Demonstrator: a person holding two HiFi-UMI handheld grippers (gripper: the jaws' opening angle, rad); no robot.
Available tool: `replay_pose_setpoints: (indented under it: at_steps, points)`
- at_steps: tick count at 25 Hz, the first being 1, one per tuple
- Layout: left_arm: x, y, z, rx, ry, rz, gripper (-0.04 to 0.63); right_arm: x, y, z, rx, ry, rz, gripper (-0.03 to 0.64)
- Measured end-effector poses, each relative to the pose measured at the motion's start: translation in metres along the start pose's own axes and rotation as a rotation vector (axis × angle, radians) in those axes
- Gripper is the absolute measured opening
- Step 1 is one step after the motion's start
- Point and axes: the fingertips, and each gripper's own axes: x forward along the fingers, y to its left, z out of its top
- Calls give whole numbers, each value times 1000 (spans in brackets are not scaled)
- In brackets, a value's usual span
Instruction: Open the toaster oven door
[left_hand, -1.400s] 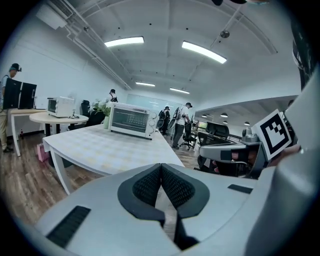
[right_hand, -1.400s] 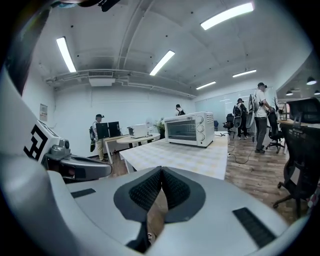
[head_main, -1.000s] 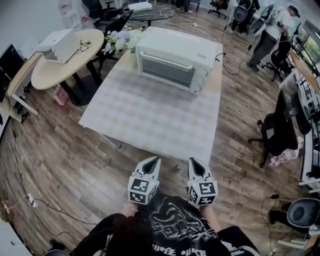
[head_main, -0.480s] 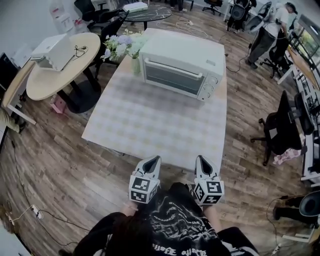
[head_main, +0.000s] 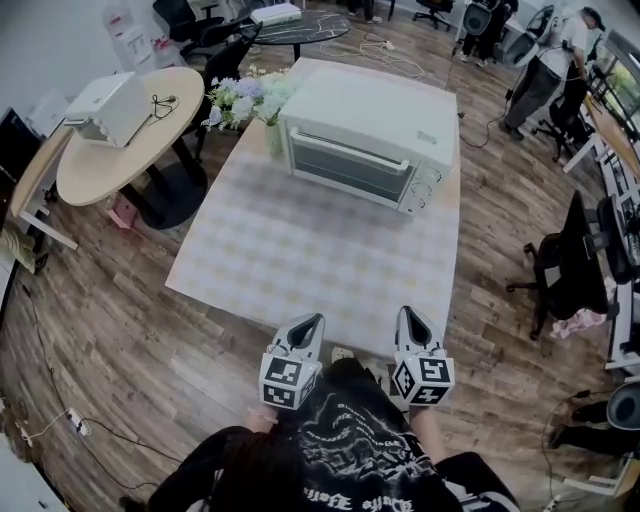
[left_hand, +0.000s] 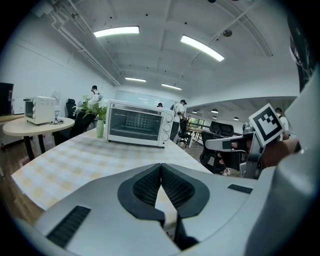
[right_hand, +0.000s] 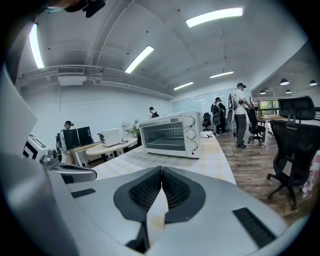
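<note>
Approach phase, I'd say: left gripper (head_main: 310, 322) and right gripper (head_main: 409, 316) hover low centre at the table's (head_main: 290, 250) near edge, both pinched closed and empty, toaster oven (head_main: 365, 130) upper centre, door shut, so next reach across and part jaws for the handle (head_main: 348, 151).

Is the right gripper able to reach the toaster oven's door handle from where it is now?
Probably not yet: the right gripper, shut, hovers at the table's near edge, and the handle is at the far end. Nothing stands between them, though.
</note>
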Motion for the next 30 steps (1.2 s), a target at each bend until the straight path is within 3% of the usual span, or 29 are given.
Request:
replay_pose_setpoints:
  at_steps: [1,4,9,30]
  points:
    - [2,1,5,1,-2,4,18,4,-2,6,8,-3,8,16]
    - [11,7,16,4,-12,24,18,16,-7,25,28,-22,38,132]
    - [20,11,20,2,-15,37,18,35,-16,50,48,-49,54,214]
    - [30,36,30,-7,-26,106,18,113,-36,170,53,-149,82,225]
